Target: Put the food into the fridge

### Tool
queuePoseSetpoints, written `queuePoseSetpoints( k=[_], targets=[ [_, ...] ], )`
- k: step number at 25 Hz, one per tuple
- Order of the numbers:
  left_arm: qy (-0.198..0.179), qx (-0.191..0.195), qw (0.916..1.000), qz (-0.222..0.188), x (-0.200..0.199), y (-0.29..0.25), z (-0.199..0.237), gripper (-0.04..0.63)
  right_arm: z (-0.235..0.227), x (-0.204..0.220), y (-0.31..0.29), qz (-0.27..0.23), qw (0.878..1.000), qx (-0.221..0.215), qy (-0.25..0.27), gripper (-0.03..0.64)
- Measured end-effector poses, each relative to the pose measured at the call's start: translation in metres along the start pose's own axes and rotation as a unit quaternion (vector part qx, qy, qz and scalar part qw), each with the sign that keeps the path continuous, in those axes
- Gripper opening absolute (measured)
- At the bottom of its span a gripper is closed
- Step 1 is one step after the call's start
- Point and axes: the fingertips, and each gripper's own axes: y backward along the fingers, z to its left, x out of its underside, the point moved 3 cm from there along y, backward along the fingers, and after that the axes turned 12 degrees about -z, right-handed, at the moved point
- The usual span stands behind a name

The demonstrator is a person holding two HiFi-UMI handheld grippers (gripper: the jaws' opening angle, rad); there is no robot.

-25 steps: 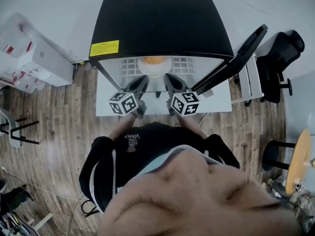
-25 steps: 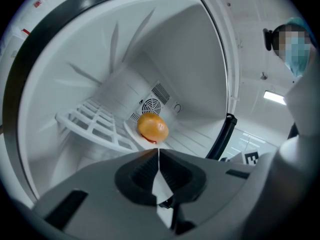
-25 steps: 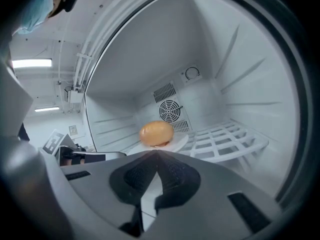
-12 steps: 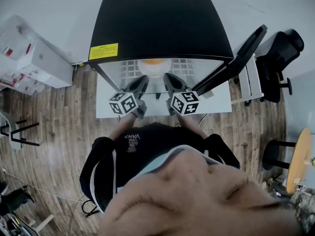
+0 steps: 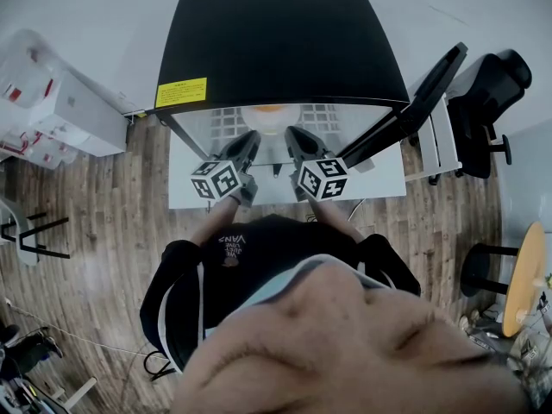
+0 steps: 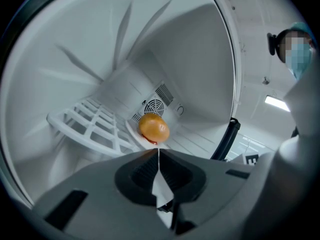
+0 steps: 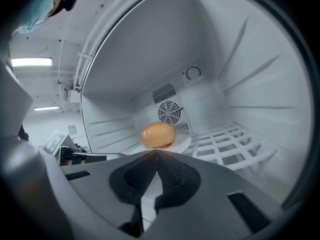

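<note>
- Holding left gripper (image 6: 158, 151) and right gripper (image 7: 157, 151) level and side by side, jaws pressed together on nothing, likely as blunt tips for nudging rather than gripping.
- Pointing both tips at the plate's (image 7: 181, 143) near rim; contact too close to call.
- Carrying the bun (image 7: 158, 134), plate sitting mid-shelf inside the fridge (image 5: 285, 41).
- Leaving bare shelf (image 7: 230, 144) beside and behind, fan (image 7: 170, 111) well apart, door (image 5: 421, 89) standing open.

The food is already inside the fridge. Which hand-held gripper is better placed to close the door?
Probably the right hand-held gripper: the open door hangs on its side, farther from the left hand-held gripper. Both are shut and empty.
</note>
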Motion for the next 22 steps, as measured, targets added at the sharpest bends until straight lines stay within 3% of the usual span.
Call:
queuePoseSetpoints(
  k=[22],
  targets=[
    [-0.019, 0.014, 0.9996, -0.013, -0.007, 0.012, -0.011, 0.021, -0.002, -0.015, 0.018, -0.016, 1.0, 0.013, 0.013, 0.012]
  ],
)
